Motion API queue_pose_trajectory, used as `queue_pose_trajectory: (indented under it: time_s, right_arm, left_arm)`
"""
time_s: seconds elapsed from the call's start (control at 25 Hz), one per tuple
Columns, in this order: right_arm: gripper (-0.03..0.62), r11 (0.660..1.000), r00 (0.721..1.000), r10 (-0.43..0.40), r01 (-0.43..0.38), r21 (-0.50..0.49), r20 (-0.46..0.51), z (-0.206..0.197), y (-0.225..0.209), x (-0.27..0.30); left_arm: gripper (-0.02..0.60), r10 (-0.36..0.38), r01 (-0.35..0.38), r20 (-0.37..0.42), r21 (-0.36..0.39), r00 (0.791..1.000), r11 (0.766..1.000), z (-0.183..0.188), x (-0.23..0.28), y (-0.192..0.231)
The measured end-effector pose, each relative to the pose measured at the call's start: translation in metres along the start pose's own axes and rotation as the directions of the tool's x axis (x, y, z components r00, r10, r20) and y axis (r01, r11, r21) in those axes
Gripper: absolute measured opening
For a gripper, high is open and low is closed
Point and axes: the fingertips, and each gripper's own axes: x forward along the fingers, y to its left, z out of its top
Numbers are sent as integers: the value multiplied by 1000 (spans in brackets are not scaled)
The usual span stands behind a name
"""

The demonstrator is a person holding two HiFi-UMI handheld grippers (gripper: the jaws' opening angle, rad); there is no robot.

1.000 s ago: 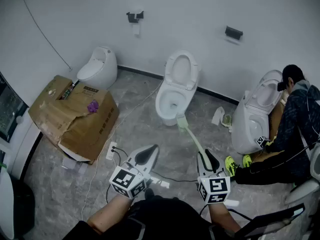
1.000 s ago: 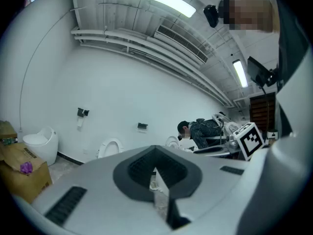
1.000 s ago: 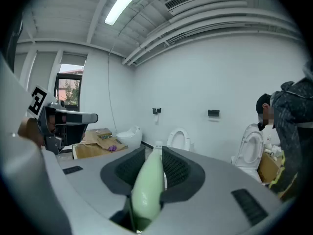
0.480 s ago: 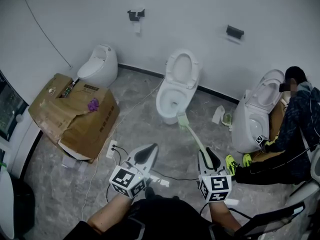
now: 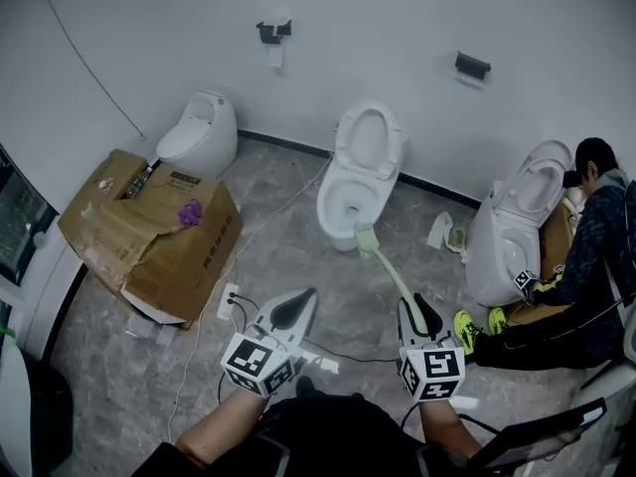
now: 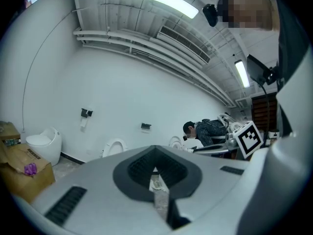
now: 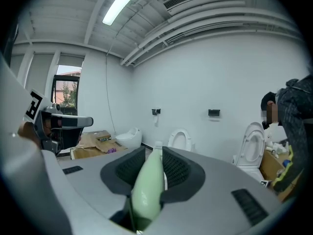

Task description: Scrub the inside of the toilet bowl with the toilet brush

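Observation:
A white toilet (image 5: pixel 354 183) with its lid up stands against the far wall, bowl open; the right gripper view shows it small as the toilet (image 7: pixel 180 140). My right gripper (image 5: pixel 415 312) is shut on the pale green handle of the toilet brush (image 5: pixel 386 270), whose head (image 5: pixel 366 238) hangs in the air just in front of the bowl's front rim. In the right gripper view the green handle (image 7: pixel 149 182) runs between the closed jaws. My left gripper (image 5: pixel 289 309) is shut and holds nothing, low at the left of the brush; its closed jaws (image 6: pixel 155 173) show in the left gripper view.
A torn cardboard box (image 5: pixel 149 232) lies at the left, with a power strip and cables (image 5: pixel 227 300) on the floor. A closed toilet (image 5: pixel 197 132) stands far left. At the right a person (image 5: pixel 586 256) crouches by another toilet (image 5: pixel 517 222).
The view has shifted slightly, so the toilet sits a little more to the right. The brush head stays close to the bowl's front. Both grippers hold their places.

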Motion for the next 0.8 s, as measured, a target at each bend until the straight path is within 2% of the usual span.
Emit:
queue_pose_trajectory:
  time_s: [0.52, 0.8]
  right_arm:
    - [115, 997, 997, -81, 81, -9, 16, 16, 32, 44]
    - [115, 996, 996, -91, 91, -8, 17, 22, 11, 74]
  left_arm:
    - [9, -71, 71, 13, -2, 997, 997, 5, -2, 64]
    - [9, -83, 83, -2, -7, 997, 997, 0, 30, 79]
